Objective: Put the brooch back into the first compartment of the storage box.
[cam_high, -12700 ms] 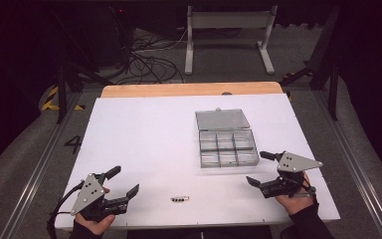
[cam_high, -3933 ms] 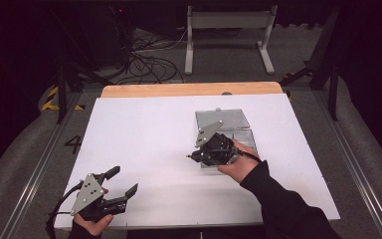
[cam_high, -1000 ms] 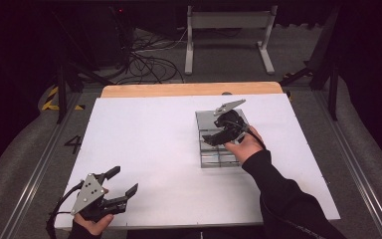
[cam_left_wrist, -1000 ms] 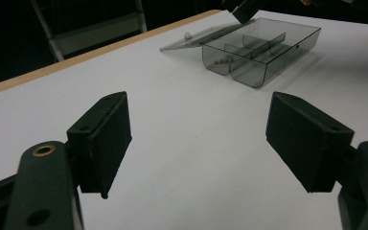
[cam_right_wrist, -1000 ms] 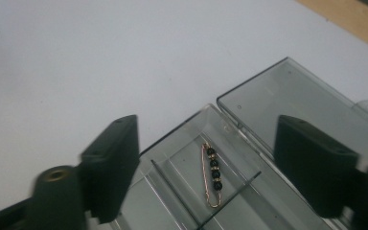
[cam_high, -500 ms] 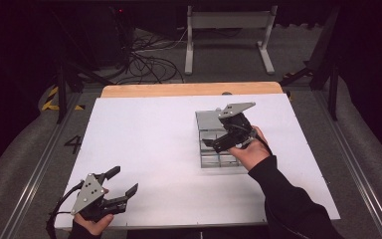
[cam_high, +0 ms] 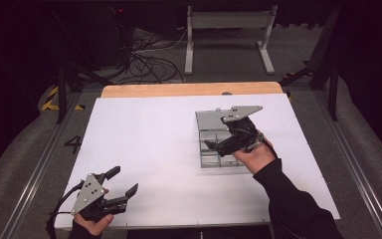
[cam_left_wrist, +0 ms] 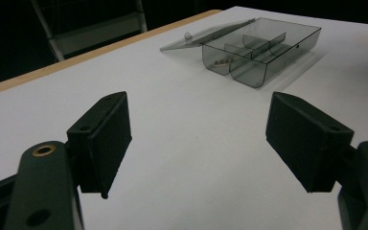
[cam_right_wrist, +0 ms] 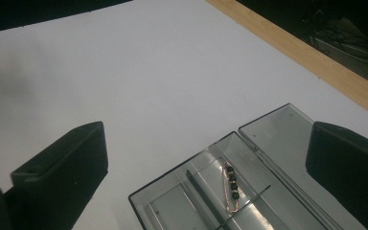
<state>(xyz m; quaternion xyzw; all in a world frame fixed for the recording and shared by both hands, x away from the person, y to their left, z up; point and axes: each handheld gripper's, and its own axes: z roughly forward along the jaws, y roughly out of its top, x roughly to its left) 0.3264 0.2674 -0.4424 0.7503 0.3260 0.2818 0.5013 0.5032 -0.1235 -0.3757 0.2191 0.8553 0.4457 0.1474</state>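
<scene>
Item: beaded clip lodged in the clear compartment box; placing step at its close.

Right gripper hangs over the box, jaws spread wide and empty; the clip lies in a far corner compartment next to the open lid, leaning over a divider. Left gripper rests near the front left of the white table, jaws likewise spread, holding nothing. I judge the drop complete. My next move: lift the right gripper clear, then perhaps swing the lid shut without jarring the box.
</scene>
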